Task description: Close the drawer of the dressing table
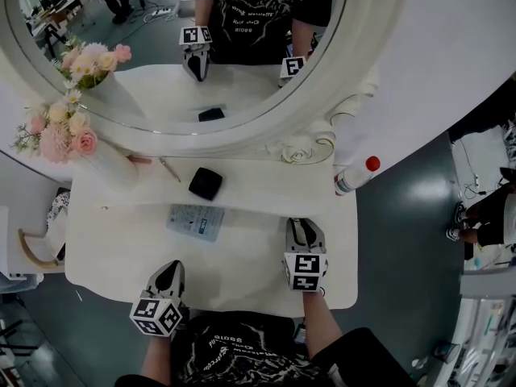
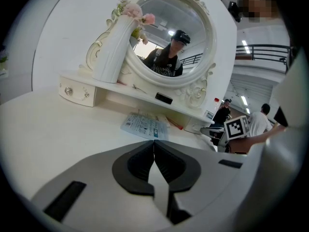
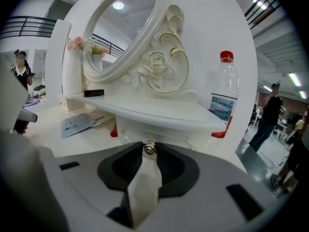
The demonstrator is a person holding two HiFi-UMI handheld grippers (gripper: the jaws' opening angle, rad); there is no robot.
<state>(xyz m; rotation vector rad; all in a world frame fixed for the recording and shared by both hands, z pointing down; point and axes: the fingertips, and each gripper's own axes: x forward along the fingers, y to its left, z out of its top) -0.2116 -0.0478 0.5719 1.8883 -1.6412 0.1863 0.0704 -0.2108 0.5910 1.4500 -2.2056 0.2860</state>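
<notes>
The white dressing table [image 1: 105,256] has a raised shelf [image 3: 159,112] under an oval mirror [image 1: 242,79]. A small drawer [image 3: 169,132] sits below the shelf's right end, and its shiny knob [image 3: 150,148] is pinched between the tips of my right gripper [image 3: 150,149], which is shut on it. From the head view that gripper [image 1: 303,222] reaches in just in front of the shelf edge and hides the drawer. My left gripper [image 2: 154,142] hovers over the table's front left [image 1: 171,268], jaws shut with nothing between them.
A red-capped bottle [image 1: 355,176] stands at the table's right edge, beside the drawer [image 3: 223,98]. A leaflet [image 1: 196,222] and a black compact [image 1: 205,183] lie mid-table. A vase of pink flowers [image 1: 60,131] and another small drawer [image 2: 77,92] are at the left. People stand in the background.
</notes>
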